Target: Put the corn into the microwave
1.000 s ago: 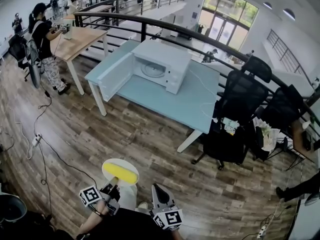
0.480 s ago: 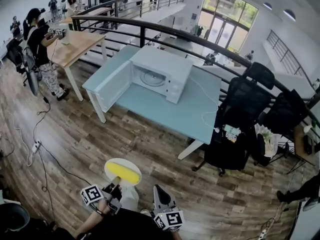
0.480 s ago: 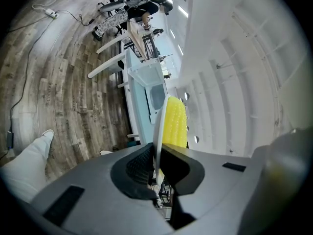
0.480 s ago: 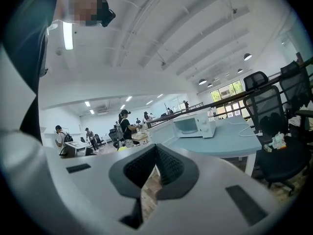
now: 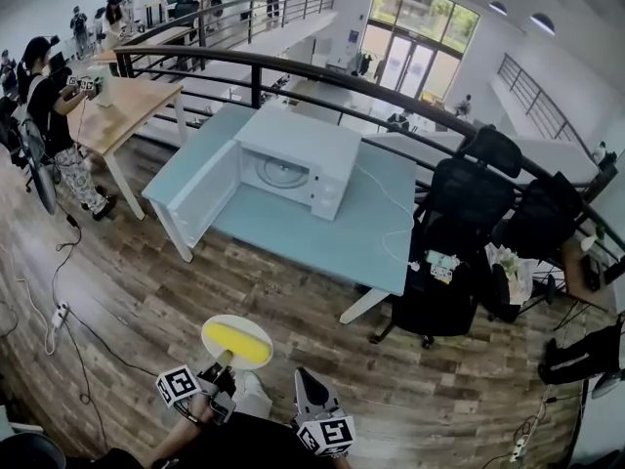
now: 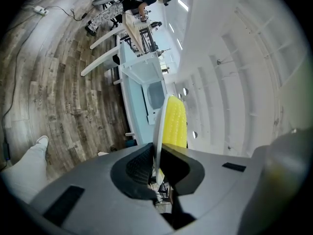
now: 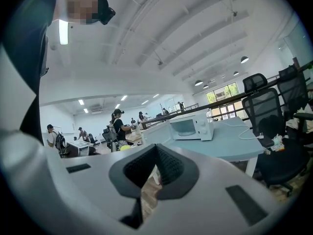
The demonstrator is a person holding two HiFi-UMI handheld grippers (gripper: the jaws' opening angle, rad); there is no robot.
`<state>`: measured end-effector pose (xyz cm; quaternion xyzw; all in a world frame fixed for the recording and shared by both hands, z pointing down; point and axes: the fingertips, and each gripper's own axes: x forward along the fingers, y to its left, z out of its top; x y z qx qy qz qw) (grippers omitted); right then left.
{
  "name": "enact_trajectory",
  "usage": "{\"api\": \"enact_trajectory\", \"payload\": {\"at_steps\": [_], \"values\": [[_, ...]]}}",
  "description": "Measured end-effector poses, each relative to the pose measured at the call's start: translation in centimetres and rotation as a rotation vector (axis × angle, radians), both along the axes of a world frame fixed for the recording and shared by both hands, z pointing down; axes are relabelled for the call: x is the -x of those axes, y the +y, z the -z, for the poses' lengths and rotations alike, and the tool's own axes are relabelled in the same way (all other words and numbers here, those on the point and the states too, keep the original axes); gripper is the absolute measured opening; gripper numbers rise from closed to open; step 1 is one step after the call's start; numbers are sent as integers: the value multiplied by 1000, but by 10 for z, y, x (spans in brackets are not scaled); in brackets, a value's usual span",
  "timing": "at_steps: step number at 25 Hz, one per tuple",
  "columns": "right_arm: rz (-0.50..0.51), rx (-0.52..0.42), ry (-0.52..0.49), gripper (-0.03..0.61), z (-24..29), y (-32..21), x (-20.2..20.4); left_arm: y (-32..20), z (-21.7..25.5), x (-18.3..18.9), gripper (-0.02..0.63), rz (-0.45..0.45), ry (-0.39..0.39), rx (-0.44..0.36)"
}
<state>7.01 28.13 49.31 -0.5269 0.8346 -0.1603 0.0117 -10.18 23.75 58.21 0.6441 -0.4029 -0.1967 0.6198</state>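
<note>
A yellow corn cob [image 5: 237,341] lies on a small white plate [image 5: 223,327] held low over the wooden floor. My left gripper [image 5: 223,363] is shut on the plate's near rim. In the left gripper view the plate [image 6: 157,131] stands edge-on between the pads, with the corn [image 6: 175,124] on its right face and the left gripper [image 6: 157,153] clamped on it. My right gripper [image 5: 306,377] hangs beside it, shut and empty, as the right gripper [image 7: 156,148] also shows in its own view. Ahead, the white microwave [image 5: 293,157] stands on a light blue table [image 5: 332,233] with its door [image 5: 203,193] swung open. The same microwave [image 7: 191,126] appears far ahead in the right gripper view.
Black office chairs [image 5: 467,198] crowd the table's right end. A black railing [image 5: 293,66] runs behind the table. A wooden table [image 5: 122,101] with people around it stands at the left. Cables and a power strip [image 5: 59,313] lie on the floor at the left.
The blue table and microwave have drifted left and slightly nearer in the head view. Both grippers and the plate with corn keep their place at the bottom of that view.
</note>
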Motion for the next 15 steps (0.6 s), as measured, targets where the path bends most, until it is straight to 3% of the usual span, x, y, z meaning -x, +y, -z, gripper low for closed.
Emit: {"api": "enact_trajectory", "payload": {"at_steps": [8,15], "values": [[-64,-21,5,9,-9,-46,16,-47,-3,17,26,-37,-5,-2],[-51,-44,-6,9,-8,-78,45,-82,-4,45,26,-25,-13,-12]]}}
